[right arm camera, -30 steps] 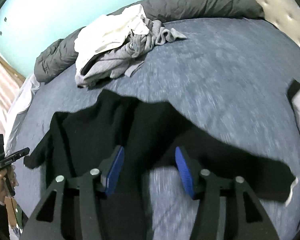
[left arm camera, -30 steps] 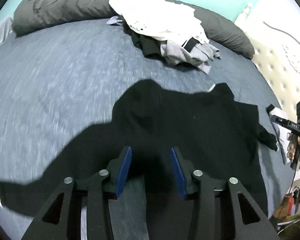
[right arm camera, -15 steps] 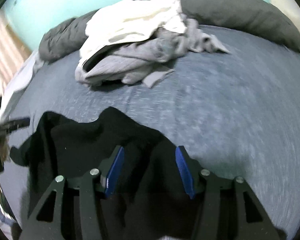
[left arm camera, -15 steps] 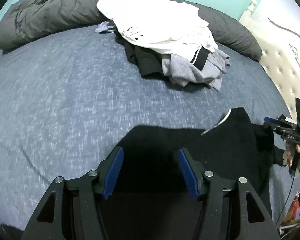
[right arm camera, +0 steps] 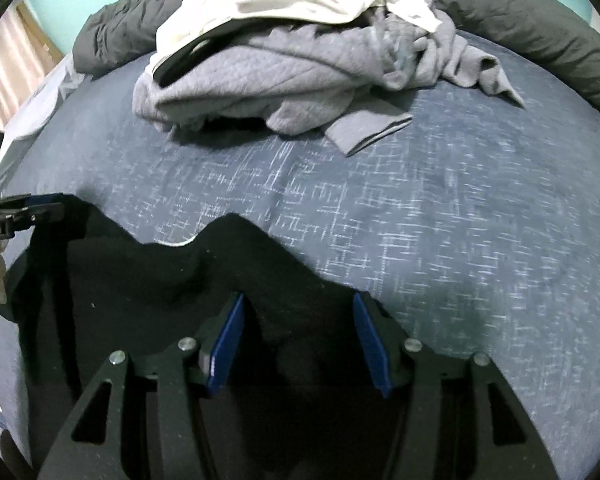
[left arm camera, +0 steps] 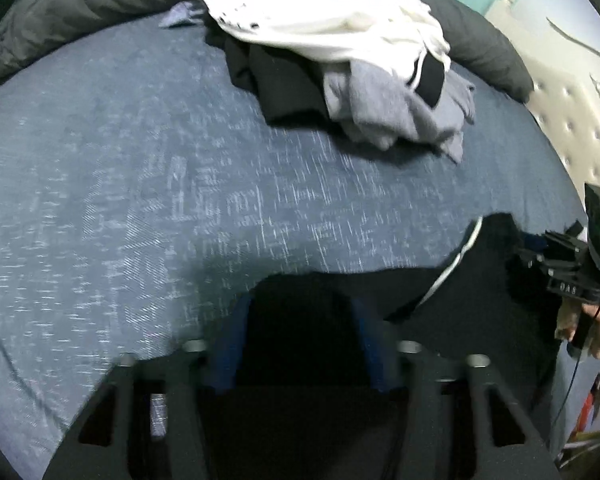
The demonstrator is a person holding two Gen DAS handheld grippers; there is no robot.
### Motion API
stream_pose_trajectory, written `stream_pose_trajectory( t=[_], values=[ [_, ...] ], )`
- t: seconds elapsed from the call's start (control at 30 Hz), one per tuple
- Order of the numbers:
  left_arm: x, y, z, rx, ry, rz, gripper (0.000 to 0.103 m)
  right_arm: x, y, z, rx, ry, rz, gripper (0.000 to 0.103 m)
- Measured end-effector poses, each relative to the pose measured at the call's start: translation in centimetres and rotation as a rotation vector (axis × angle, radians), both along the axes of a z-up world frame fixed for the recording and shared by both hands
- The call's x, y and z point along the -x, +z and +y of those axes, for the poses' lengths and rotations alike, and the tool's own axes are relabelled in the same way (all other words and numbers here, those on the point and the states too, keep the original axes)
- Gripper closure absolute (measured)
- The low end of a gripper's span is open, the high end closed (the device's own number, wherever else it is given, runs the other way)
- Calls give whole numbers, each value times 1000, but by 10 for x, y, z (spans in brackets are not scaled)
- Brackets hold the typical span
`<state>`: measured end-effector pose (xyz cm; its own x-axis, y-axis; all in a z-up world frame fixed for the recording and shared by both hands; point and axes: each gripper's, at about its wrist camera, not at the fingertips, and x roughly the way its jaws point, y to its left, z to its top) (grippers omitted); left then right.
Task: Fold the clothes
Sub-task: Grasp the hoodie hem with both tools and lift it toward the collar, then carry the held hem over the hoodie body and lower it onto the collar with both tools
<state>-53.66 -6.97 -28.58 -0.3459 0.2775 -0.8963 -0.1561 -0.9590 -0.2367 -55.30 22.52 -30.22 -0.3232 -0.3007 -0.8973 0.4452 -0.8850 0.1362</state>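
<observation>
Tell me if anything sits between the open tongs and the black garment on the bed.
Nothing visible does. The black garment lies right under both tongs, left and right, each open over its cloth. The pile of unfolded clothes sits apart, farther up the bed.

garment (right arm camera: 148,280) spread on near part of bed (right arm camera: 440,208), under both open tongs, left tongs (left arm camera: 300,336) over its left part, right tongs (right arm camera: 298,340) over its right part, clothes pile (right arm camera: 284,76) at far side, duvet (right arm camera: 540,24) behind pile
</observation>
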Motion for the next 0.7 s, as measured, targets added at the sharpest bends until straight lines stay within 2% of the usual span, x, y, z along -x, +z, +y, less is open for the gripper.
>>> stream_pose_trajectory(
  t=[0.03,0.07,0.13,0.2,0.33,0.47,0.57,0.63,0.7],
  values=[
    [-2,-2,1,4,-11,3,80,-2,-2,-1,0,10,7,63],
    [-5,-3,2,5,-22,9,83,-3,-3,-1,3,17,11,68],
    [-13,2,2,16,-29,42,85,-10,-5,0,-3,34,42,86],
    [-23,16,1,12,-26,99,85,-16,-3,-1,-17,49,81,91],
    [-44,55,-9,-28,-5,230,86,-29,21,4,-5,54,191,92],
    [-49,79,-26,-108,65,299,86,-40,50,10,18,51,307,92],
    [-42,83,-38,-172,128,287,85,-45,72,13,39,42,392,93],
    [-37,81,-42,-187,161,271,85,-47,86,15,55,35,448,93],
    [-33,71,-42,-174,180,242,85,-48,75,10,36,55,420,93]
  ],
)
